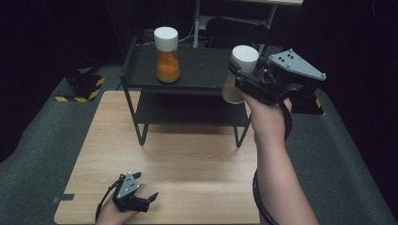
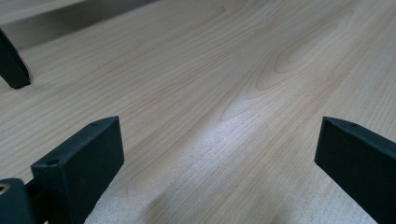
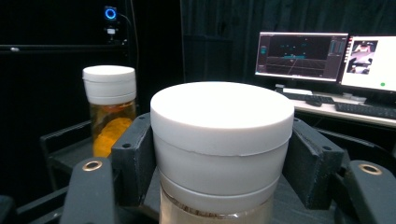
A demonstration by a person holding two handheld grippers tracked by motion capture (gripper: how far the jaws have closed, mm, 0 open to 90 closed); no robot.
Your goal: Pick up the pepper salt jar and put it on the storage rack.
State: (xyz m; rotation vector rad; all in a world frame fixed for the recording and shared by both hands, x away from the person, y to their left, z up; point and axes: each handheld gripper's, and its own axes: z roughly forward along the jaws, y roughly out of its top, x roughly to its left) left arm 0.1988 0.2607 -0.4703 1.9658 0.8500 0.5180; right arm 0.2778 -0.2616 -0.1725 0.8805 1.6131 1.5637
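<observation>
The white-lidded jar (image 1: 240, 70) is up in the air at about 1 o'clock in the high view, off the front right corner of the black shelf rack (image 1: 197, 70), and it's in your right claw (image 1: 237, 77). In the right gripper view the jaws sit on either side of the jar (image 3: 219, 140), pressing just under the lid, so the right claw is clenched on the jar, which stands upright w/ pale contents showing below the lid.

The 2nd jar (image 1: 167, 54), w/ orange contents and the same white lid, stands upright on the rack's top shelf at about 11 o'clock, well apart from the held one.

Your left claw (image 1: 148, 199) rests low on the wooden surface (image 1: 187, 168) at about 7 o'clock, jaws spread wide w/ nothing btwn them; the left gripper view shows bare wood grain (image 2: 224, 93) in the gap.
</observation>
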